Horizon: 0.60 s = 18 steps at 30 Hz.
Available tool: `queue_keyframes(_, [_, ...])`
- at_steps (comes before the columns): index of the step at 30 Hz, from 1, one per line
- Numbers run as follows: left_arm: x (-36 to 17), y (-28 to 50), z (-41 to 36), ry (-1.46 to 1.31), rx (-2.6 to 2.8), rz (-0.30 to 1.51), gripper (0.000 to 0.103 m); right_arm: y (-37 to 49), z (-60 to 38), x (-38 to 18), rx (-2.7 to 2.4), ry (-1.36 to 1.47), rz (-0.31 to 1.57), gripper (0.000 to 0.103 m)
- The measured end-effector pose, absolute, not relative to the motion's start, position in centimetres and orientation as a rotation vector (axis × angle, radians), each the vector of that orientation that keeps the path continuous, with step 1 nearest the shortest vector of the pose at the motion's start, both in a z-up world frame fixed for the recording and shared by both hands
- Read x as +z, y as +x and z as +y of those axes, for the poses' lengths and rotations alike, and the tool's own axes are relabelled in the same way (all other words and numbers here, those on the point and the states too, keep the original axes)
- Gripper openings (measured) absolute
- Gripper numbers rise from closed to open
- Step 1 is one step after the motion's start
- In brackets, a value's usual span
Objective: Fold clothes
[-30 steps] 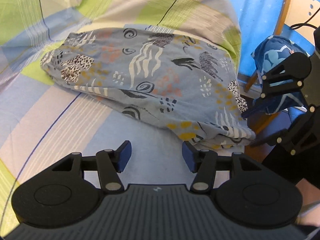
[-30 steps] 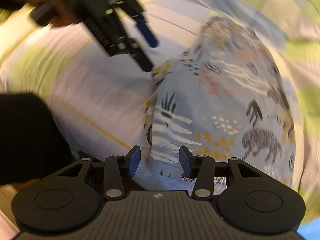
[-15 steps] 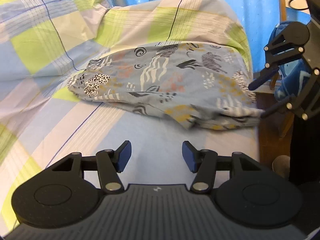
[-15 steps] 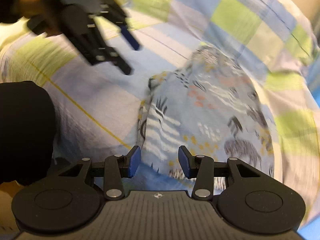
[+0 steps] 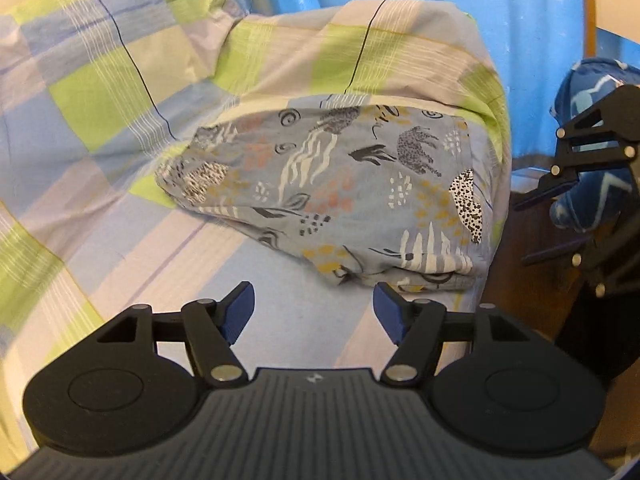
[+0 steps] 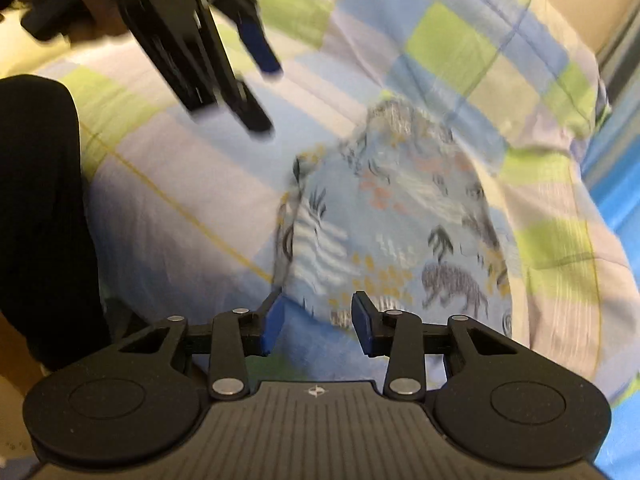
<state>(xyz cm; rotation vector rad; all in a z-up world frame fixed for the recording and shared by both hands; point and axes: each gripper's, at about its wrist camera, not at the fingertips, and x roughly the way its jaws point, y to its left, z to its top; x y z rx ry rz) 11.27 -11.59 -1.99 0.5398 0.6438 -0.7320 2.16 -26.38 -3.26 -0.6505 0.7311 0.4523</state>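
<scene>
The folded garment [image 5: 340, 196] lies on the bed [image 5: 120, 208] beyond your left claw [image 5: 314, 312] and right claw [image 6: 318, 322], both spread wide, gripping nothing.

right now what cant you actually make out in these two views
- What kind of garment the folded patterned cloth is: left wrist view shows only its top layer and stacked edges.
- Fine print detail on it in the right wrist view, lost to motion blur.
- Left tongs in the right wrist view: smeared, the holding hand cut by the top edge.
- Blue item beside the bed: partly behind the right tongs, cut by the frame edge.
</scene>
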Motion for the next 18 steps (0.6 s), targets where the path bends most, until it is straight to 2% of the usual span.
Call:
queue_keyframes(5, [-4.1,12.4,-12.8,0.516,-0.738,0.682,0.058,3.8,-25.7,-5.7,0.506,-0.679,0.741,0.035])
queue_keyframes(7, [-4.8,13.1,-13.1,0.510,-0.729,0.700,0.047,4.3,-25.9,-6.2,0.498,-0.678,0.732,0.021])
queue_keyframes(8, [-5.1,13.5,-13.1,0.503,-0.725,0.711,0.037,4.5,-26.2,-6.3,0.490,-0.653,0.722,0.000])
queue_keyframes(11, [-5.8,14.5,-13.2,0.483,-0.720,0.735,0.036,5.0,-27.9,-5.5,0.468,-0.497,0.690,0.000])
queue_keyframes(15, [-6.0,14.9,-13.5,0.457,-0.742,0.730,0.041,4.9,-30.4,-3.7,0.435,-0.268,0.602,0.000])
queue_keyframes(18, [-5.8,15.1,-13.8,0.412,-0.750,0.725,0.042,5.1,-31.5,-3.7,0.422,-0.170,0.619,0.000])
